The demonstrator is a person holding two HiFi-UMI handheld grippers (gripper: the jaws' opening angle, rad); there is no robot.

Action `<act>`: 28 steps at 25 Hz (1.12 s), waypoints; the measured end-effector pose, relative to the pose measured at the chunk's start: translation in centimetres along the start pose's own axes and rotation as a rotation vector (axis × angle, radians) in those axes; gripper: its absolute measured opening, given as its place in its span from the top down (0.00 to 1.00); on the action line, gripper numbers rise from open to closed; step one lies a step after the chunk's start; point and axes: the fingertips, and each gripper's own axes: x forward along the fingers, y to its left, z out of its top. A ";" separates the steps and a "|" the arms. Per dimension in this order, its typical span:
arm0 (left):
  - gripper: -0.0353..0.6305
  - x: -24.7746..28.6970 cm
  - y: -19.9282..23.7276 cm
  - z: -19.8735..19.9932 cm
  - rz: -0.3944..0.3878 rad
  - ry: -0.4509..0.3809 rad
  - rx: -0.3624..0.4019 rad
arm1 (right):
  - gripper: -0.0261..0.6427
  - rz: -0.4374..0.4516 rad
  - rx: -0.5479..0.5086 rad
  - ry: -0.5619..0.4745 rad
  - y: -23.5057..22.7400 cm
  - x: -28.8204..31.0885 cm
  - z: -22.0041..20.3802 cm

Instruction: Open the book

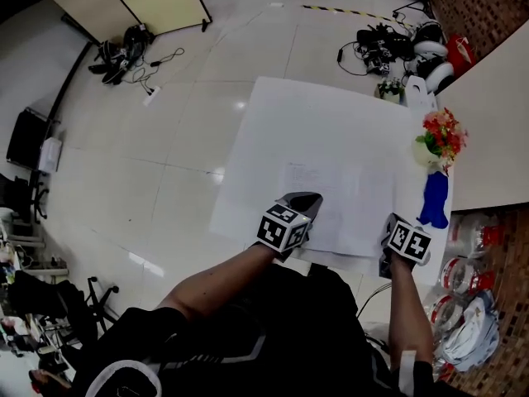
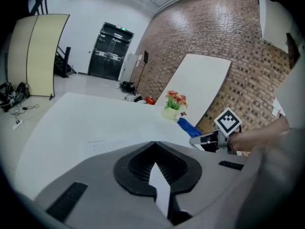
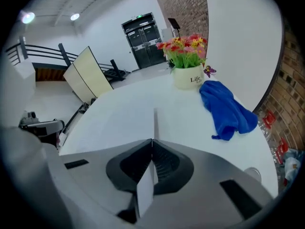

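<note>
A white book [image 1: 347,201] lies flat on the white table [image 1: 273,131], with faint print near its far left corner [image 2: 102,146]. My left gripper [image 1: 310,197] hovers over the book's near left part, jaws shut with nothing between them [image 2: 155,143]. My right gripper [image 1: 395,224] is at the book's near right edge, also shut and empty [image 3: 152,140]. That edge [image 3: 155,118] runs straight ahead of its jaws. In the left gripper view the right gripper [image 2: 202,140] shows at the right with its marker cube on top.
A pot of red and yellow flowers [image 1: 438,139] and a blue cloth [image 1: 434,198] sit along the table's right edge. A white board [image 3: 248,37] leans on the brick wall behind them. Cables [image 1: 376,48] and plastic packs [image 1: 467,271] lie on the floor.
</note>
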 end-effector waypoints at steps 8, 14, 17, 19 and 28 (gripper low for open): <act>0.95 0.9 -1.2 -0.9 0.068 0.004 -0.052 | 0.96 -0.027 -0.086 0.102 -2.2 2.4 -2.6; 0.95 0.3 -1.2 -0.9 0.061 0.009 -0.036 | 0.96 -0.097 -0.224 0.122 -2.0 2.4 -2.9; 0.95 -0.3 -0.9 -1.1 0.054 0.012 -0.033 | 0.96 -0.119 -0.281 0.130 -1.6 2.5 -3.0; 0.95 -0.8 -0.8 -1.0 0.044 0.010 -0.029 | 0.96 -0.103 -0.226 0.127 -1.6 2.5 -2.9; 0.95 -3.0 0.3 -1.0 0.028 -0.010 -0.024 | 0.96 -0.142 -0.189 0.003 0.3 -0.2 0.1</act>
